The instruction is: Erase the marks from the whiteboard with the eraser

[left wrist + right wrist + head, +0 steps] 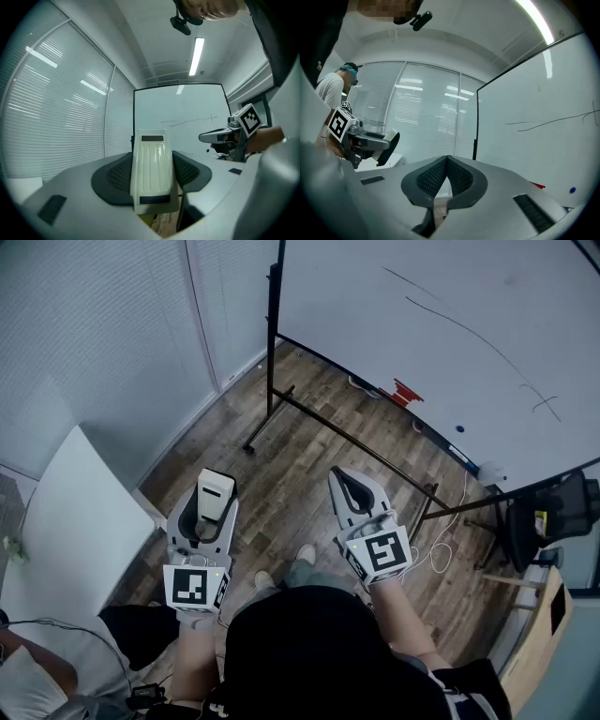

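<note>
Whiteboard [450,352]: fills the far right of the head view, on a black stand [272,343] whose feet rest on the wood floor [300,446]. Only the head view shows those feet and that floor. It also shows a white worktop [75,521] at near left and a small red item [405,392] on the floor at the board's foot.

Blinds [426,122]: cover the left wall. The right gripper view shows them widest, with a second person [333,93] in a white top at its far left edge. No other view shows that person.

Ceiling light [197,56]: clearest in the left gripper view.

Left claw [208,526]: you hold it low at near left, well apart from the board, clenched on the eraser [151,164]. The left gripper view shows the eraser upright between the jaws, with a cream ribbed back and a dark band at top and bottom. The head view gives only its pale end sticking out past the jaws.

Right claw [446,161]: its own view shows the jaws pressed together with nothing between them. It is also well short of the board.

Marks [469,329]: a long thin curved line and a small cross farther right, both on the board.
</note>
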{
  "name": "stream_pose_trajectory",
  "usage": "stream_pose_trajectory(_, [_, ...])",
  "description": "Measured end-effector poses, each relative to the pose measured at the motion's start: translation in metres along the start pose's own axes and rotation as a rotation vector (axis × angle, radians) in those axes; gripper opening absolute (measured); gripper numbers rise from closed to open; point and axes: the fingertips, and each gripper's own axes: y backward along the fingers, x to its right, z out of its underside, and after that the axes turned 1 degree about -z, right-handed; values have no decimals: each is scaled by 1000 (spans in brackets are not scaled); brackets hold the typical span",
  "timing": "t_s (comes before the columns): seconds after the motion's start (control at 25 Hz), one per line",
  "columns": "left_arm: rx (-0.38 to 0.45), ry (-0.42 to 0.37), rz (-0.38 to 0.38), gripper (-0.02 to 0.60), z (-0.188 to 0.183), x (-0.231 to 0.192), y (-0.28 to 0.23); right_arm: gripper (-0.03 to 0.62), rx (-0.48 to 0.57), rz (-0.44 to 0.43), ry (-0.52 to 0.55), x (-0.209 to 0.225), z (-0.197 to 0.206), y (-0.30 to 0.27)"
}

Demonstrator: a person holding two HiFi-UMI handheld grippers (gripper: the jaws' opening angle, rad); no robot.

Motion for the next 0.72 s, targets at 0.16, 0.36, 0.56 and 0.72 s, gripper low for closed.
stream_pose_trajectory(0.16, [-5,13,-4,259,0,2,-25,26,14,-19,-4,19,-2,-13])
stream_pose_trajectory(0.36, [-4,-15,-4,259,-7,12,-72,26,36,-12,-43,60,-1,-25])
stream_pose_trajectory(0.56, [1,-42,-6,259,-14,29,-125,28,50,-6,-36,113,2,-27])
stream_pose_trajectory(0.72, [11,-48,2,261,-16,41,-173,28,35,18,-36,156,15,-34])
